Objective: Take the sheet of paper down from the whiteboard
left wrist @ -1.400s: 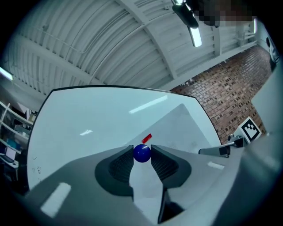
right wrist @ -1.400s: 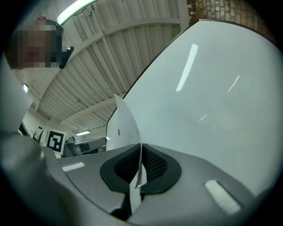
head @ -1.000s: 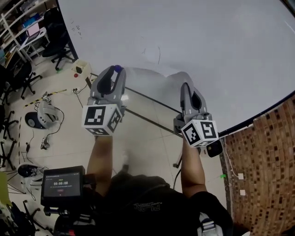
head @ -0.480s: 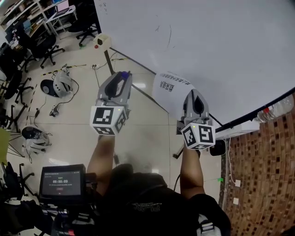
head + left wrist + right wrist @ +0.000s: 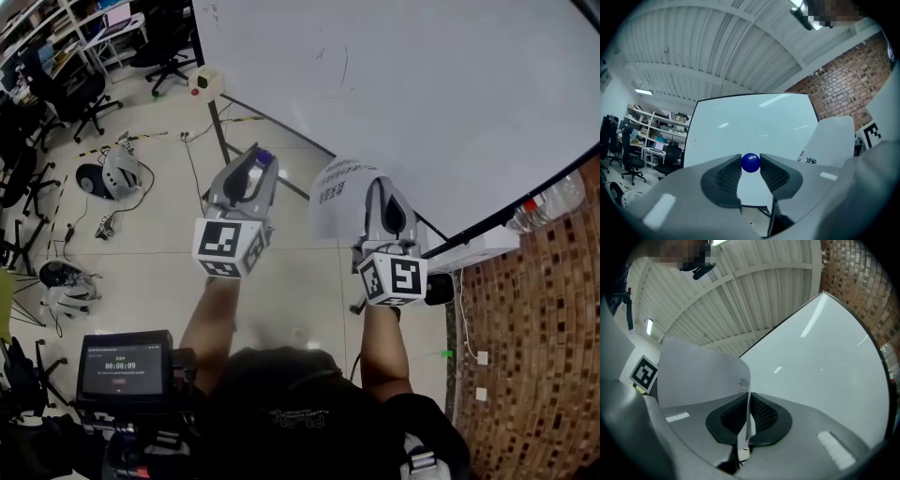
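My right gripper [image 5: 376, 184] is shut on the edge of a white sheet of paper [image 5: 336, 195] with printed text. The sheet curls up and to the left of it, free of the whiteboard [image 5: 422, 84]. In the right gripper view the paper [image 5: 696, 376] runs down between the closed pads of the right gripper [image 5: 748, 414]. My left gripper [image 5: 262, 159] is shut on a small blue magnet ball [image 5: 750, 162], pinched at the tips of the left gripper [image 5: 750, 165]. From there the paper [image 5: 830, 140] shows at the right, with the whiteboard [image 5: 750, 122] ahead.
The whiteboard's stand and tray [image 5: 469, 246] run along its lower edge, with a plastic bottle [image 5: 553, 202] at the right. A brick wall [image 5: 534, 356] is on the right. Office chairs [image 5: 75, 94], shelves and cables on the floor lie to the left. A timer screen [image 5: 122, 366] hangs at chest height.
Both grippers have drawn back from the whiteboard and sunk a little. The paper has come away from the board with the right gripper. The blue magnet has stayed in the left gripper.
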Available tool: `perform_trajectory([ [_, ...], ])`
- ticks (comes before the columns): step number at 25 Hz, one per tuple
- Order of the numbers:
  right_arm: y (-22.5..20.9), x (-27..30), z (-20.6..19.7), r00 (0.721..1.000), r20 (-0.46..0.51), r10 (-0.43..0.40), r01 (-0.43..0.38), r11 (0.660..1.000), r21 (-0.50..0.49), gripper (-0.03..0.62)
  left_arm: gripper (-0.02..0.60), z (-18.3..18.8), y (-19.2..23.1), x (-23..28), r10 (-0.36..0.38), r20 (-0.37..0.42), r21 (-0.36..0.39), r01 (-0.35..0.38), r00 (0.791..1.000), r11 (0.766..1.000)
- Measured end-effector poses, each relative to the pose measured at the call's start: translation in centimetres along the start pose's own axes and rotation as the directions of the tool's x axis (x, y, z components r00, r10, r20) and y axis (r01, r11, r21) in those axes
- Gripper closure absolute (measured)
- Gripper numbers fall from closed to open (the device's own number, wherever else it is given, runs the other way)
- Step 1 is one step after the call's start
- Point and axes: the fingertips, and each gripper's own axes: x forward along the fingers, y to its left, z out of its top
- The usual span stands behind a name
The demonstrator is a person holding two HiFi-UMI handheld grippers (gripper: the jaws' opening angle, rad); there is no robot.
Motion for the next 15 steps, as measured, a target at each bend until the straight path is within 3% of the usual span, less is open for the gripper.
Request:
perform_trajectory([
  [15,5.3,1.3,-0.8,0.999,-0.043,-0.013,0.01,0.997,-0.076,0.582,0.457,-0.2,3.4,-1.9,0.059,-0.009,0.035,-0.059,0.998,0.998],
])
